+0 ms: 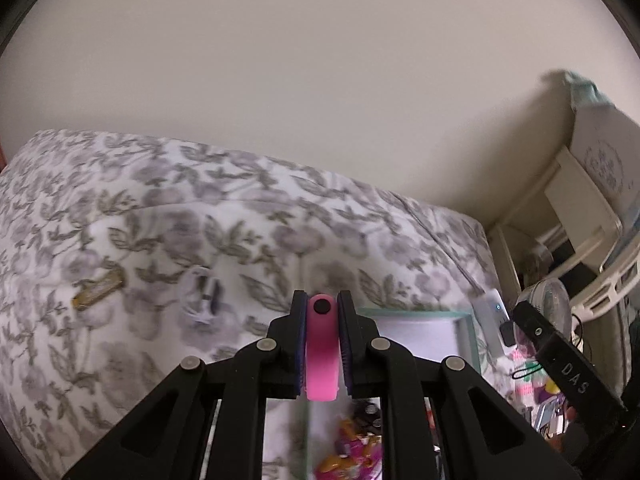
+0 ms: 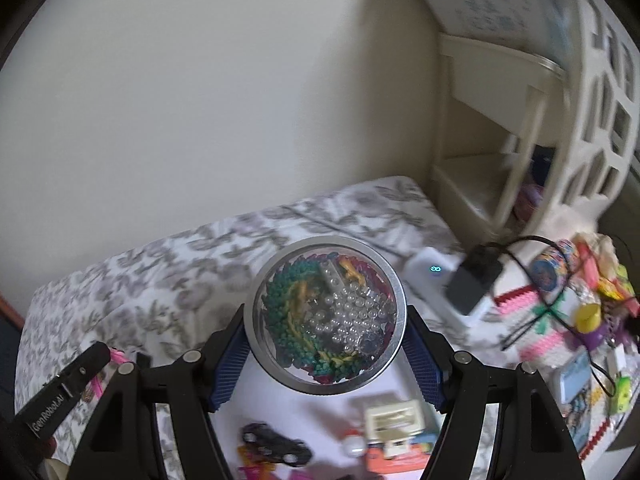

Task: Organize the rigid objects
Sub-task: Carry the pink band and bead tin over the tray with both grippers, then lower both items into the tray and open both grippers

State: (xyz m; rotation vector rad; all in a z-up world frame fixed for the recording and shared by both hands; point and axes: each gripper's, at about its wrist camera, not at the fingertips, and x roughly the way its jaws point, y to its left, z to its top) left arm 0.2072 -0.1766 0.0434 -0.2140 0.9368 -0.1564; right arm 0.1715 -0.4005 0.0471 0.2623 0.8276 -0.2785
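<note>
- A pink band (image 1: 321, 350), with a dark stud at its far end, is clamped flat between the pads of the left gripper (image 1: 322, 312) and is carried in the air above the bed.
- The band is gripped along its length with only its tip showing past the fingertips, probably so that it does not swing while it is moved.
- A round tin (image 2: 326, 314) with a clear lid, filled with beads and pearls, is squeezed by its rim between the fingers of the right gripper (image 2: 326, 320); the jaws are spread wide around it.
- The tin is held lid-up, which presumably keeps the loose beads from shifting.
- Under both grippers a pale box (image 1: 460, 320) with a mint edge lies on the floral bedspread (image 1: 140, 208); small toys are seen inside it, among them a black toy car (image 2: 276, 446).
- Both items appear to be held over this box because it is judged to be the collecting place.
- A gold clip (image 1: 98, 290) and a small white-and-dark object (image 1: 204, 294) lie loose on the bedspread, toward its left side, not yet gathered.
- A white charger (image 2: 434, 272) and a heap of colourful toys (image 2: 580, 300) lie at the bed's right edge, beside a cream shelf unit (image 2: 500, 140).
</note>
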